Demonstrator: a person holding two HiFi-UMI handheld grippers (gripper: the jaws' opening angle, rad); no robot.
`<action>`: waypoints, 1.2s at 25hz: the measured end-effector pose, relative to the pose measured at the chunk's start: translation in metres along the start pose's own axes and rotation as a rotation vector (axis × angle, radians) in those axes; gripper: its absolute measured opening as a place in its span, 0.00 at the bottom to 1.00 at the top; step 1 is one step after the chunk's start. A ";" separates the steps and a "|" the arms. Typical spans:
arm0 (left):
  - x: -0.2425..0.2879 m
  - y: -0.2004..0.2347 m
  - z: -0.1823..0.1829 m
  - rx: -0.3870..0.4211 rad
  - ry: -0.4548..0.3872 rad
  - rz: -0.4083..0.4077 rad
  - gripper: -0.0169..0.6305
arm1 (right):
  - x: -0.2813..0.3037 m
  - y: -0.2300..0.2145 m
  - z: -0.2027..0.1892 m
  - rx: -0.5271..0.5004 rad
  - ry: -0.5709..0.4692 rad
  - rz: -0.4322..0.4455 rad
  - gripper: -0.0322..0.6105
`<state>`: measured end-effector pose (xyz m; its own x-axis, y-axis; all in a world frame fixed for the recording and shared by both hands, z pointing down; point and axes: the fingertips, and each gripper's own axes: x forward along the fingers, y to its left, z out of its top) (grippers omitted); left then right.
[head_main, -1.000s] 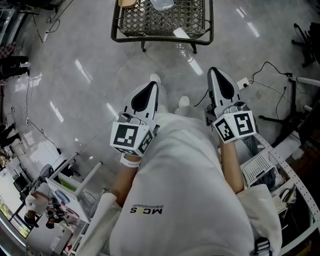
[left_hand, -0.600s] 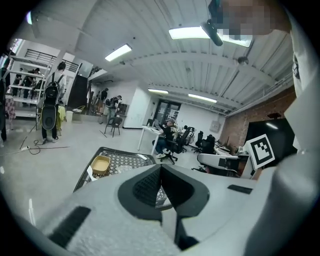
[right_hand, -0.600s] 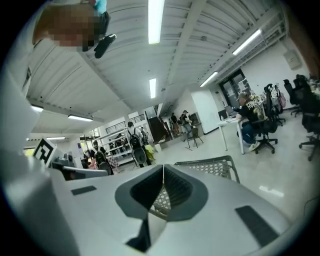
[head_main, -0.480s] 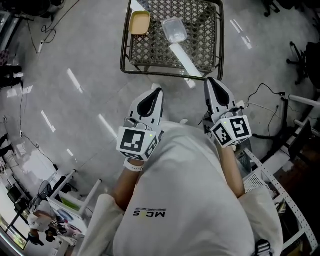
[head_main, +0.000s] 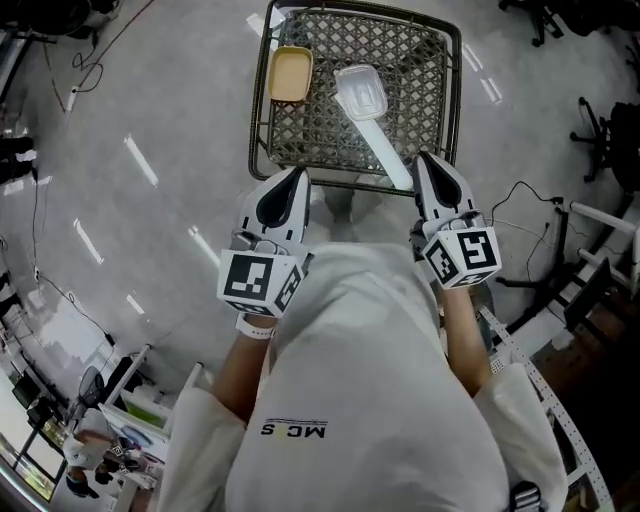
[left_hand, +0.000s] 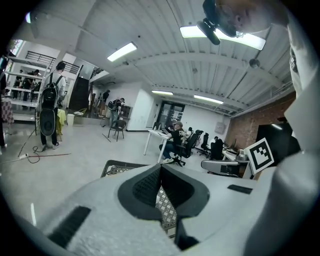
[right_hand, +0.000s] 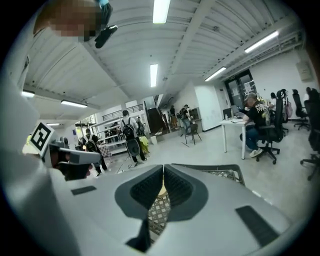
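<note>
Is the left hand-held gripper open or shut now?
Shut. The left hand-held gripper has its jaws touching at the tips, with nothing between them.

Light: bright, even, from ceiling tubes (left_hand: 121, 51).
Glare: white streaks on floor (head_main: 140, 160) left of table (head_main: 320, 130).
Edges: fisheye bending, black corners in gripper views.
Blur: near foreground soft.
</note>
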<state>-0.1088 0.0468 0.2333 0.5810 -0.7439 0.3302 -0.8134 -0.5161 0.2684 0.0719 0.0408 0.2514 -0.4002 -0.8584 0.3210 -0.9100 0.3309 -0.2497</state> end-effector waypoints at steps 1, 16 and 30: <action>0.005 0.002 0.000 -0.004 0.004 0.008 0.06 | 0.006 -0.004 -0.002 -0.012 0.013 0.007 0.07; 0.065 -0.001 -0.028 -0.046 0.112 0.062 0.06 | 0.083 -0.057 -0.034 -0.083 0.134 0.088 0.14; 0.131 0.031 -0.105 -0.055 0.210 0.087 0.06 | 0.174 -0.099 -0.119 -0.075 0.273 0.063 0.21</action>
<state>-0.0547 -0.0220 0.3799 0.5066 -0.6771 0.5338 -0.8613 -0.4255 0.2778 0.0794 -0.0952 0.4407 -0.4609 -0.7011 0.5441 -0.8840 0.4168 -0.2116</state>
